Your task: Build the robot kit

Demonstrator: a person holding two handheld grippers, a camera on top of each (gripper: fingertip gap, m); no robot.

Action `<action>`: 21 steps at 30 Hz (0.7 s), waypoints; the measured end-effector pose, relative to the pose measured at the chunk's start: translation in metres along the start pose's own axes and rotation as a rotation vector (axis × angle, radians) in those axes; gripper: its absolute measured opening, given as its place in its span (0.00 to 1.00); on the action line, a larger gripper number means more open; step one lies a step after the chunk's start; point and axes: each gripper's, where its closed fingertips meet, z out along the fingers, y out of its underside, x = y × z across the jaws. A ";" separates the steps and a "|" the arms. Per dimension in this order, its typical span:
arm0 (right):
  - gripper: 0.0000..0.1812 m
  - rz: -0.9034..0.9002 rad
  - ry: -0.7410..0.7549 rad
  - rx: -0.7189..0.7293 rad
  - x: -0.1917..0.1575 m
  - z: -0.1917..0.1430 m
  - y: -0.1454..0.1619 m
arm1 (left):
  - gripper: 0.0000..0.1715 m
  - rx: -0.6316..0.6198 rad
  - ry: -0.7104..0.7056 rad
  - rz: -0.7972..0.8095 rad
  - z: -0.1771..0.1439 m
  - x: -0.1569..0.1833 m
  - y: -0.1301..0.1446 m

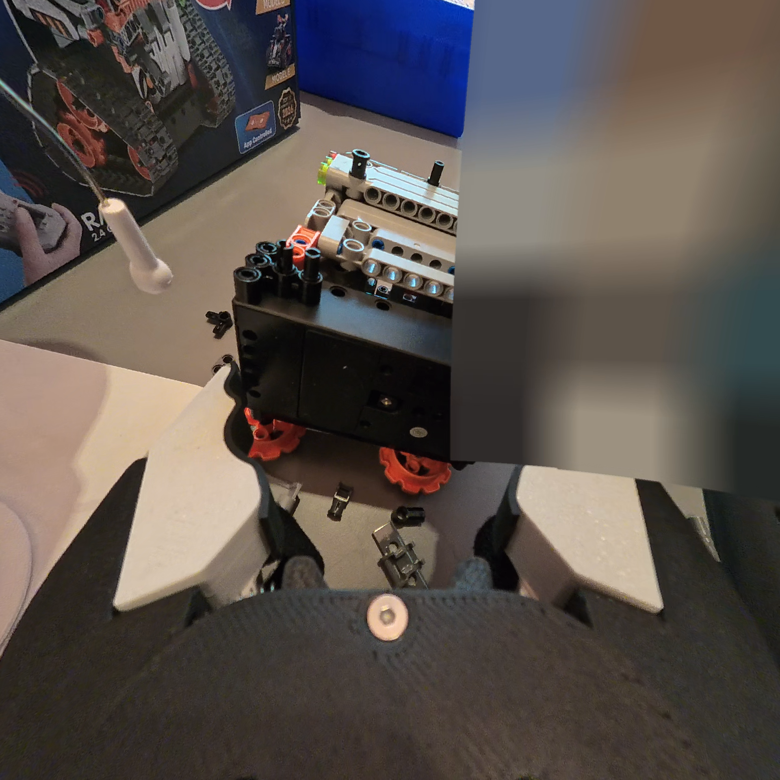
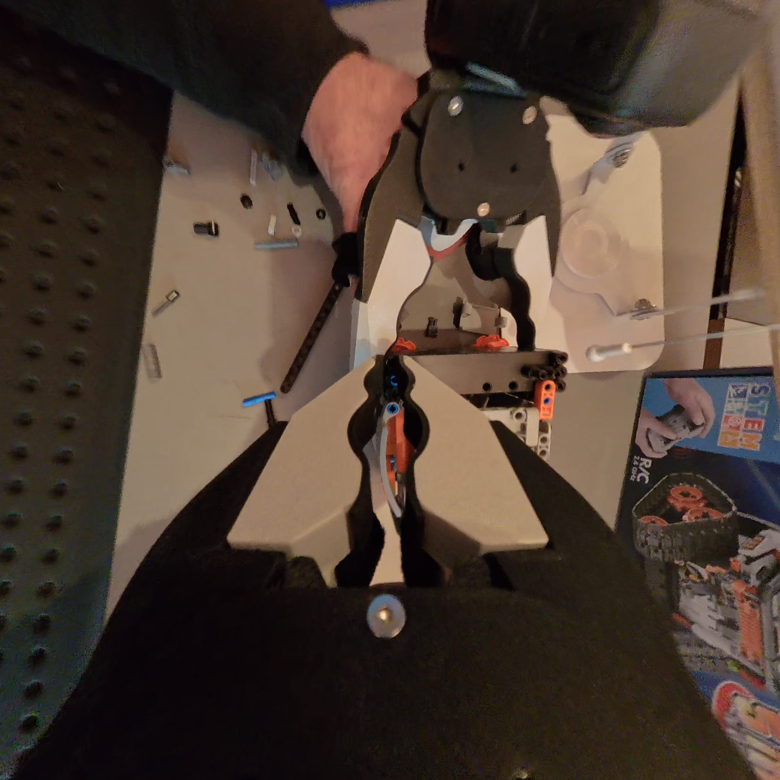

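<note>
Brick model point(image 1: 350, 358) sits between left jaws; right view alone shows orange piece point(image 2: 397, 439) clamped.

A pale grey-beige tabletop point(image 1: 202, 219) carries a printed dark-blue cardboard toy box point(image 1: 139, 105), a plain blue box point(image 1: 380, 55), a black-and-grey brick vehicle on orange sprocket wheels point(image 1: 337, 358), and scattered small black connector pins point(image 1: 219, 323).

Printed dark-blue cardboard toy box point(image 1: 147, 126) standing back left, solid blue bin point(image 1: 380, 63) just beside. White plastic cord pull point(image 1: 139, 249) hanging before box. Small loose black connector pins point(image 1: 219, 323) on grey tabletop point(image 1: 211, 190). Black studded mat point(image 2: 63, 337) along table edge; long black holed beam point(image 2: 310, 337) slanting near short blue pin point(image 2: 258, 399).
</note>
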 end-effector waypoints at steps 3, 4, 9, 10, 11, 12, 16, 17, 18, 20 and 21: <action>0.01 0.060 -0.008 0.013 0.002 -0.009 0.010 | 0.77 -0.002 0.002 -0.001 0.000 0.000 0.000; 0.02 0.073 -0.009 -0.001 0.003 -0.007 0.015 | 0.77 -0.004 0.003 0.000 0.001 0.000 0.000; 0.01 0.085 -0.015 0.004 0.002 0.002 0.018 | 0.77 -0.003 0.002 -0.001 0.001 0.000 0.000; 0.01 0.082 -0.017 -0.001 0.001 0.003 0.018 | 0.77 -0.002 0.001 -0.001 0.001 0.000 0.000; 0.01 0.077 -0.019 -0.007 0.001 0.003 0.018 | 0.77 -0.002 0.001 0.000 0.000 0.000 0.000; 0.01 0.074 -0.020 -0.015 0.001 0.003 0.018 | 0.77 0.000 0.001 -0.001 0.000 0.000 0.000; 0.01 0.045 -0.047 -0.074 -0.002 0.004 0.022 | 0.77 0.001 -0.011 0.019 0.001 0.001 -0.001; 0.01 0.031 -0.047 -0.090 -0.002 0.004 0.022 | 0.77 0.000 -0.015 0.026 0.002 0.002 -0.001; 0.01 0.029 -0.045 -0.101 -0.002 0.005 0.021 | 0.77 0.000 -0.014 0.019 0.002 0.001 -0.001; 0.01 0.027 -0.050 -0.114 0.000 0.005 0.022 | 0.76 0.008 -0.008 -0.002 0.002 0.000 -0.002; 0.00 0.017 -0.057 -0.124 -0.001 0.006 0.022 | 0.77 0.007 -0.012 0.007 0.002 0.001 -0.002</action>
